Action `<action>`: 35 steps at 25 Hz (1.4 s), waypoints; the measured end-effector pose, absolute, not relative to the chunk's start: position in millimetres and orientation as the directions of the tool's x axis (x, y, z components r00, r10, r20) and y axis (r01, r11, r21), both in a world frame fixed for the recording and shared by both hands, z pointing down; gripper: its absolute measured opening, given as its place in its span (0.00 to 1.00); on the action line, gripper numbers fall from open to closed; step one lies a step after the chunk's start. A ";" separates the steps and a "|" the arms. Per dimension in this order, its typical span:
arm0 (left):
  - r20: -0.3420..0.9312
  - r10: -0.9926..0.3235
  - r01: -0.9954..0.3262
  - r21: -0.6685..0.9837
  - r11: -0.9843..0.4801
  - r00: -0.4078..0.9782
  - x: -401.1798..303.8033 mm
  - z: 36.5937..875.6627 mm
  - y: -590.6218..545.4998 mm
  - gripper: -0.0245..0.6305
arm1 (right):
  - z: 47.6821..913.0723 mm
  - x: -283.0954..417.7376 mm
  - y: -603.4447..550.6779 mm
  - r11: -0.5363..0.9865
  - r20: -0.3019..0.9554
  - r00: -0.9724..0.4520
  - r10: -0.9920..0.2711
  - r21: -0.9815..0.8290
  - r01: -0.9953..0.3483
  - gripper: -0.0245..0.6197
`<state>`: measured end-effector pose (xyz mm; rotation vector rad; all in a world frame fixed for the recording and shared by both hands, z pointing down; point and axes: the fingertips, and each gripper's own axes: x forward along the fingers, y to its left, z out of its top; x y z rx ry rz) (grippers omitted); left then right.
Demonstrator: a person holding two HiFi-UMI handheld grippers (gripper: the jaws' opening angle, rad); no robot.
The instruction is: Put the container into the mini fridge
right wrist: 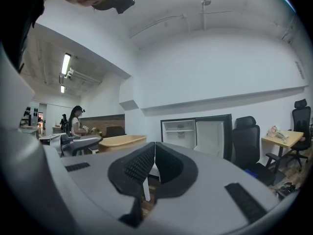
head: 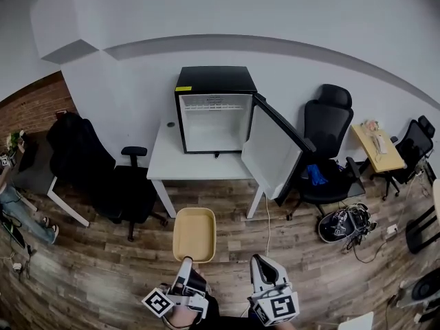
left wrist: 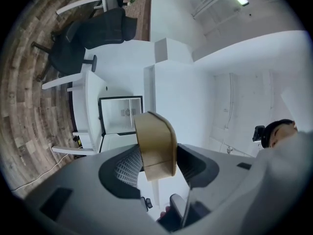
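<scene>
A shallow tan container hangs over the wooden floor in the head view, and my left gripper is shut on its near rim. In the left gripper view the container sits clamped between the pads of that gripper. Ahead, a black mini fridge stands on a white table with its door swung open to the right and its white inside bare. My right gripper is shut and holds nothing; its jaws meet in the right gripper view, where the fridge also shows.
A black office chair stands left of the table and another to its right, behind the open door. A dark bag with cables lies on the floor at right. A small wooden desk is at the far right, and a person at the far left.
</scene>
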<state>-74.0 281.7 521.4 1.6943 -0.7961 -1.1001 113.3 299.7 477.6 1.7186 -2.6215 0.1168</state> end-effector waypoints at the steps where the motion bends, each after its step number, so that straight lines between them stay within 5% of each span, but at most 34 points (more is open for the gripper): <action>1: -0.317 -0.862 -0.024 0.935 -0.355 0.395 -79.3 519.7 266.3 0.38 | 474.9 106.3 284.4 0.393 0.041 -0.395 -0.918 -0.058 -0.918 0.06; 15: -0.297 -0.857 0.021 0.948 -0.318 0.421 -128.0 518.6 89.8 0.38 | 468.5 52.3 110.4 0.352 0.061 -0.355 -0.933 -0.048 -0.935 0.06; 35: -0.288 -0.894 -0.034 0.947 -0.318 0.344 -83.0 503.1 -199.1 0.38 | 455.7 79.1 -174.4 0.466 0.036 -0.467 -0.884 -0.030 -0.884 0.06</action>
